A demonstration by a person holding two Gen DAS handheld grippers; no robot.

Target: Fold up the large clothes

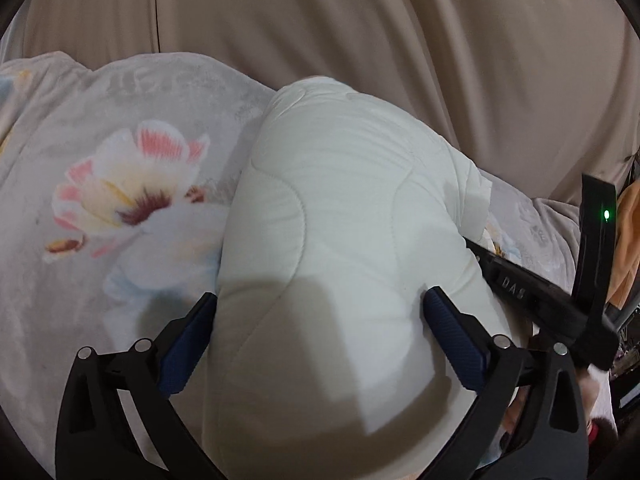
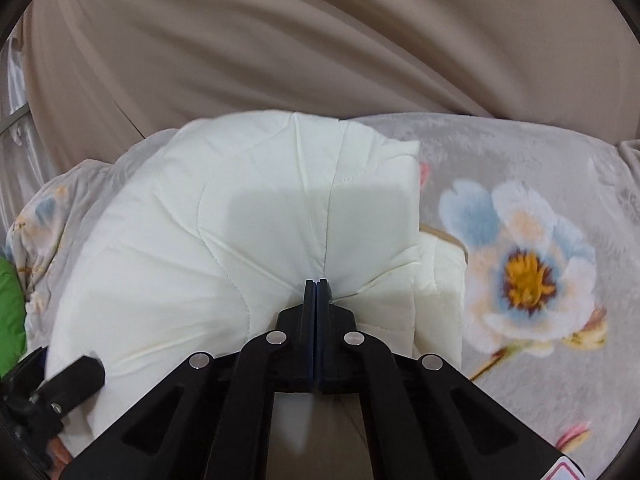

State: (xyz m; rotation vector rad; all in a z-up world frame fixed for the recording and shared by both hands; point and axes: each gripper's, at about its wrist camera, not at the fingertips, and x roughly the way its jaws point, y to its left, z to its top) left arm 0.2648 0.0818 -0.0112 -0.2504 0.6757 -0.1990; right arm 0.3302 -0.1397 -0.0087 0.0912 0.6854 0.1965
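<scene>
A cream-white quilted garment (image 1: 340,180) lies in a thick folded bundle on a flowered blanket. My left gripper (image 1: 320,312) stands wide open astride the near end of the bundle, one blue pad (image 1: 188,344) at its left side and the other at its right. In the right wrist view the same garment (image 2: 240,208) bulges up, with creases running into my right gripper (image 2: 317,286), which is shut on a pinch of its fabric at the near edge. The right gripper's black body (image 1: 560,292) shows at the bundle's right side.
The grey blanket (image 2: 528,264) printed with big flowers covers the surface around the bundle. Beige draped fabric (image 1: 360,20) rises behind it. Something green (image 2: 10,312) sits at the far left edge, and orange cloth (image 1: 628,240) at the far right.
</scene>
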